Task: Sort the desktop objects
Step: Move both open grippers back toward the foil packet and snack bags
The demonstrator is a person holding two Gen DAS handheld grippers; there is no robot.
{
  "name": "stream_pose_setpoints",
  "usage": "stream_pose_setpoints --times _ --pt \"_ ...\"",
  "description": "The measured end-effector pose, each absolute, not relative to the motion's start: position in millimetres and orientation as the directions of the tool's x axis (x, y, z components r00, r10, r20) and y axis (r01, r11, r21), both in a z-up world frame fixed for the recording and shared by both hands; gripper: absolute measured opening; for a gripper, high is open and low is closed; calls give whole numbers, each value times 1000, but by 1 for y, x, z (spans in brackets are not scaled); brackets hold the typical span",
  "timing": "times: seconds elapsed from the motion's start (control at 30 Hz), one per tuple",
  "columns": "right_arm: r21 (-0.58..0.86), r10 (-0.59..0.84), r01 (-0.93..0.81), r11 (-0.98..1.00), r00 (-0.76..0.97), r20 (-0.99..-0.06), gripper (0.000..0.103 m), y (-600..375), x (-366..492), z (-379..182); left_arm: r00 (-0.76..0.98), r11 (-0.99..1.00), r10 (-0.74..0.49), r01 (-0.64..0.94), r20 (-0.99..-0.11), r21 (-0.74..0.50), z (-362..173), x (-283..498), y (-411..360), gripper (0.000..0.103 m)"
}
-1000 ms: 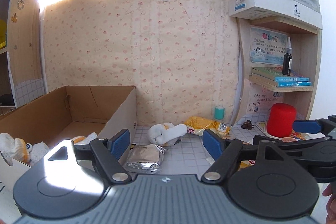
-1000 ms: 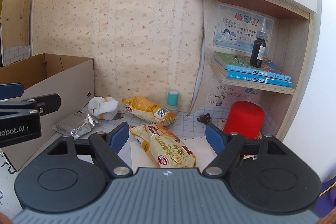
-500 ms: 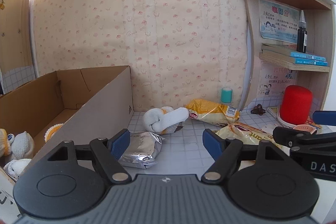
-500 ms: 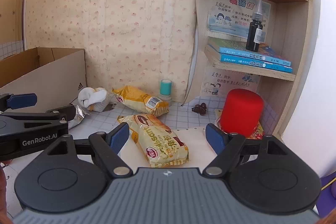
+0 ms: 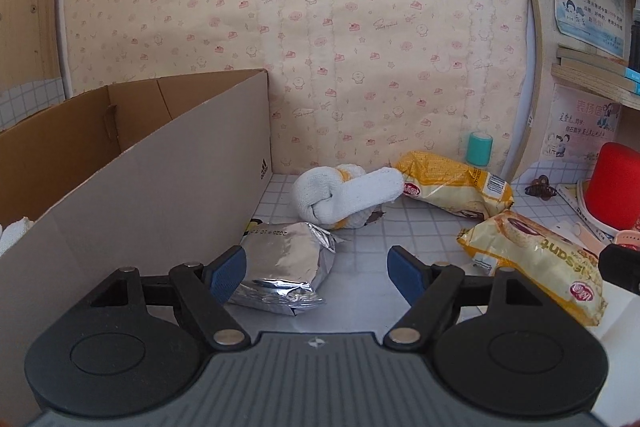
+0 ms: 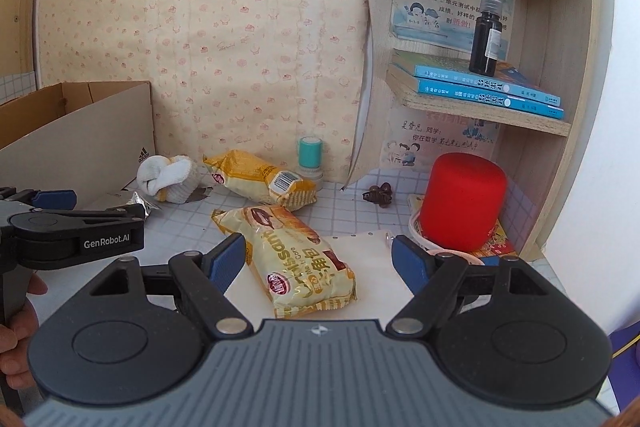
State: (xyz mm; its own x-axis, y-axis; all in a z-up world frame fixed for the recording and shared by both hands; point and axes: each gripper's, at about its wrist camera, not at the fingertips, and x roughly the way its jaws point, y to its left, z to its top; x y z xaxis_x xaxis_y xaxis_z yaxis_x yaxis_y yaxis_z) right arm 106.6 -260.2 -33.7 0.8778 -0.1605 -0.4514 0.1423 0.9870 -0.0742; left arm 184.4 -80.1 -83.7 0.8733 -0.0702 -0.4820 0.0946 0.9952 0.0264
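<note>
Closing in: left claw [image 5: 316, 269] has dropped and moved forward toward the foil packet [image 5: 280, 271], which lies on the table right against the cardboard box [image 5: 160, 211] wall. Jaws wide apart, holding nothing; left pad overlaps the packet in view, contact unclear. Looks like a pickup for the box. Right claw [image 6: 318, 259] also wide apart and empty, straddling the croissant pack [image 6: 296, 259] mid-table. Readable: Adidas logo on the box, "GenRobot.AI" on the left claw, "2025" stamp on the foil.
</note>
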Motion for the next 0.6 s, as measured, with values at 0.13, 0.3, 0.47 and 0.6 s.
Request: stream_pose_setpoints --times 0.13,0.3,0.47,0.6 --pt "-74 -163 146 987 873 -459 78 -263 110 -36 856 993 -85 113 -511 23 -88 194 -81 81" --pt "-75 -163 145 987 869 -468 78 -263 112 -40 854 991 -75 121 -514 57 -92 200 -82 81" --pt "-76 -164 145 986 867 -471 78 -265 115 -41 854 990 -52 112 -517 85 -94 208 -81 84" --pt "-75 -163 144 987 865 -474 78 -265 118 -42 842 987 -57 128 -537 96 -97 213 -84 96"
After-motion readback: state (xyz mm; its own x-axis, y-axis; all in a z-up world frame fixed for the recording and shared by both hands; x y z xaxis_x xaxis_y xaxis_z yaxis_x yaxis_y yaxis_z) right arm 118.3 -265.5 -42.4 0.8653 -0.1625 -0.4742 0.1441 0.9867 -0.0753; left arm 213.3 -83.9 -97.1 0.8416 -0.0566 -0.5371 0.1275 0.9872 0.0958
